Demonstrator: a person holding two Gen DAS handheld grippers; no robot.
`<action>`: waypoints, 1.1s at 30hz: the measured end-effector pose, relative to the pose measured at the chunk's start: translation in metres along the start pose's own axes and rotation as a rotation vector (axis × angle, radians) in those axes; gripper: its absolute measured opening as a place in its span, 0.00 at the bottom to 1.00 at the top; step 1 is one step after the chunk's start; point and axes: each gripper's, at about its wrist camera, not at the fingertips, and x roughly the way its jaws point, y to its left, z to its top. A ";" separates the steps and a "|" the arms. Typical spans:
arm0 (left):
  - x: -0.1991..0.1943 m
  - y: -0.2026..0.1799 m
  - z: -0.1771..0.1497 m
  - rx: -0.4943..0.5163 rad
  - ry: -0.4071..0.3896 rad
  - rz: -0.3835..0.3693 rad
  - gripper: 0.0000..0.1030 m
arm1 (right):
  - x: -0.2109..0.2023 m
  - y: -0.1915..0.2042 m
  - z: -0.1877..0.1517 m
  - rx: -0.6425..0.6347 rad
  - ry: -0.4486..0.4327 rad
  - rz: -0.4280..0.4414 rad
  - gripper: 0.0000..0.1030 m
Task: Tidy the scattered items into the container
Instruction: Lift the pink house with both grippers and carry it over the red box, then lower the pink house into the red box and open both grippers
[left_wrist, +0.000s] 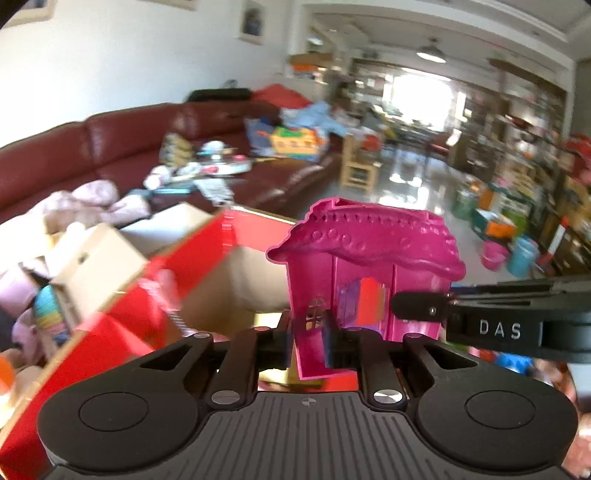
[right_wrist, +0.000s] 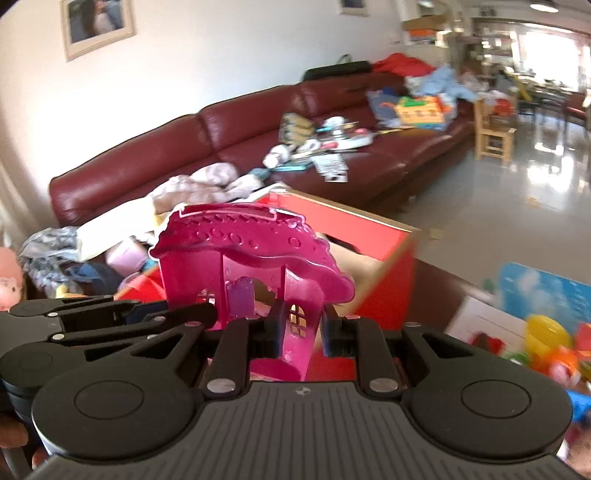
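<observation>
A magenta toy house with a scalloped roof hangs in the air over an open red cardboard box. My left gripper is shut on the house's left wall beside a small window. The right gripper reaches in from the right and touches the house's other side. In the right wrist view the house stands upright in front of the red box. There my right gripper is shut on the wall with a lit window, and the left gripper comes in from the left.
A maroon leather sofa piled with clothes, papers and toys runs behind the box. A plain cardboard box and soft toys lie at the left. Bright plastic toys sit at the right. A wooden chair stands on the shiny floor.
</observation>
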 end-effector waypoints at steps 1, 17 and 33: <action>0.003 0.006 0.001 -0.012 0.003 0.016 0.24 | 0.006 0.005 0.004 -0.008 0.006 0.010 0.23; 0.057 0.040 0.006 -0.083 0.098 0.024 0.17 | 0.066 0.021 0.027 -0.067 0.081 0.001 0.23; 0.098 0.032 -0.003 -0.089 0.157 0.036 0.77 | 0.074 -0.015 0.026 -0.023 0.011 -0.067 0.95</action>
